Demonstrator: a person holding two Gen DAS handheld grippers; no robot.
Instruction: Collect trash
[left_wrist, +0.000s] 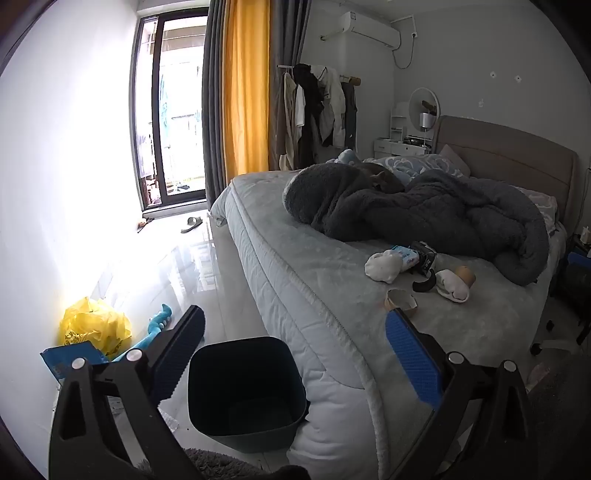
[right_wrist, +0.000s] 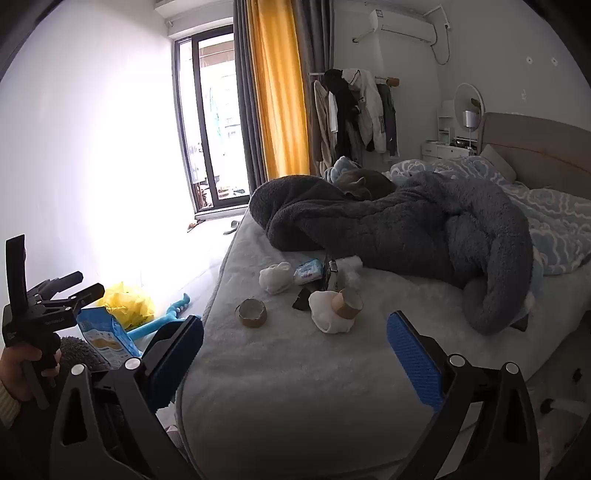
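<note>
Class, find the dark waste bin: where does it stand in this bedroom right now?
In the left wrist view, the dark waste bin stands on the floor against the bed's near corner, low in the picture, right of the yellow bag.

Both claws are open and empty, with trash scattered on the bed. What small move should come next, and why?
Probably ease the right claw forward toward the flattened cardboard roll, the nearest piece on the bed. Nothing is between its open fingers yet, and the dark bin waits on the floor beside the mattress.
</note>
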